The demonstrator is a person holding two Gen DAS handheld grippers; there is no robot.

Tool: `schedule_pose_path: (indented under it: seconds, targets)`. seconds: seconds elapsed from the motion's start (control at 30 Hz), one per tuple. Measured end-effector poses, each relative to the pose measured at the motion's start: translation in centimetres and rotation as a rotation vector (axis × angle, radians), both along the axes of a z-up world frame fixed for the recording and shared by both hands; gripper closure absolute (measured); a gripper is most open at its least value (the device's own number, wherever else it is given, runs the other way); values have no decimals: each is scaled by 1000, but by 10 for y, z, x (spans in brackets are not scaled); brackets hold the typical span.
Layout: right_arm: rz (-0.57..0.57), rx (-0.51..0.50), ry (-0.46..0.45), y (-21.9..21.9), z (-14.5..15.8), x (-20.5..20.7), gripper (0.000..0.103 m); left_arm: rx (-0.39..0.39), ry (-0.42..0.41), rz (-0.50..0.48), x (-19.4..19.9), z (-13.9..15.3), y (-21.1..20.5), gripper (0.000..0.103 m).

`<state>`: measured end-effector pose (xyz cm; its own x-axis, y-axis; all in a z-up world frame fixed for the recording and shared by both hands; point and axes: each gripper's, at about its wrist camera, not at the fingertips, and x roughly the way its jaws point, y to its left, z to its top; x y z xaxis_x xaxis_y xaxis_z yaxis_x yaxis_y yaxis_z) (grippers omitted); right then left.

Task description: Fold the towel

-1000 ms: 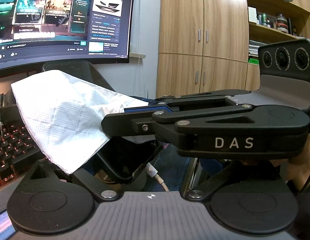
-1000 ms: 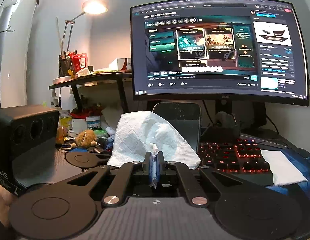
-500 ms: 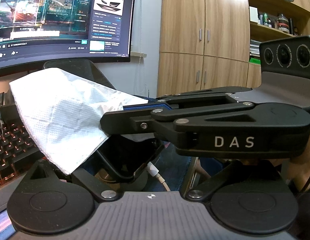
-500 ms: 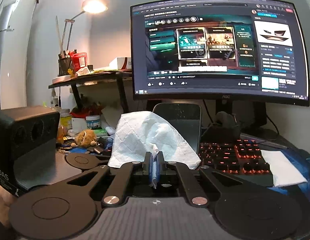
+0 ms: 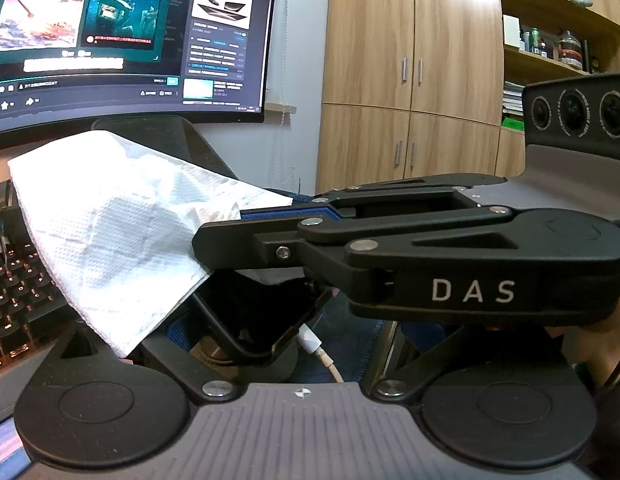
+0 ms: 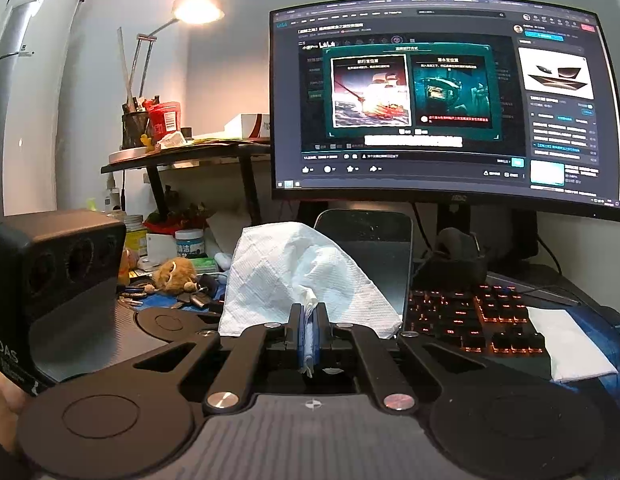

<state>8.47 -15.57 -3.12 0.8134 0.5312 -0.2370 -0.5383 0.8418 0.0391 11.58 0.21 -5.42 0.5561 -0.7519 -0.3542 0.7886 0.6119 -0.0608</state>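
A white embossed paper towel [image 6: 294, 264] hangs crumpled in the air above the desk. My right gripper [image 6: 308, 320] is shut on one bunched edge of it, pinched between the blue pads [image 6: 298, 332]. The left wrist view shows the same towel [image 5: 110, 232] drooping left from the right gripper [image 5: 218, 240], which crosses in front from the right. My left gripper [image 5: 294, 320] stands open beneath it with its arms spread wide and its fingertips hidden behind the towel and the right gripper. Its camera block [image 6: 50, 280] shows at the left of the right wrist view.
A phone on a stand [image 6: 369, 248] sits just behind the towel, with a backlit keyboard [image 6: 469, 320] to its right and a monitor [image 6: 429, 100] behind. A second, folded white towel [image 6: 569, 348] lies beside the keyboard. Clutter and a shelf [image 6: 182, 160] fill the left.
The towel and both grippers have stayed almost still, and the right grip holds. Only the picture on the monitor has changed.
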Motion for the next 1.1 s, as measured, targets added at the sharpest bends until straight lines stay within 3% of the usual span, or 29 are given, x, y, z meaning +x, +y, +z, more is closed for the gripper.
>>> schedule_pose_path:
  seconds: [0.67, 0.83, 1.0, 1.1]
  targets:
    - [20, 16, 25, -8, -2, 2, 96, -6, -3, -13, -1, 2, 4, 0]
    - [27, 20, 30, -15, -2, 3, 96, 18, 9, -67, -3, 8, 20, 0]
    - [53, 37, 34, -20, -4, 5, 97, 10, -40, -80, -16, 24, 49, 0]
    - [53, 36, 30, -20, -5, 5, 97, -17, -131, -117, -40, 37, 64, 0]
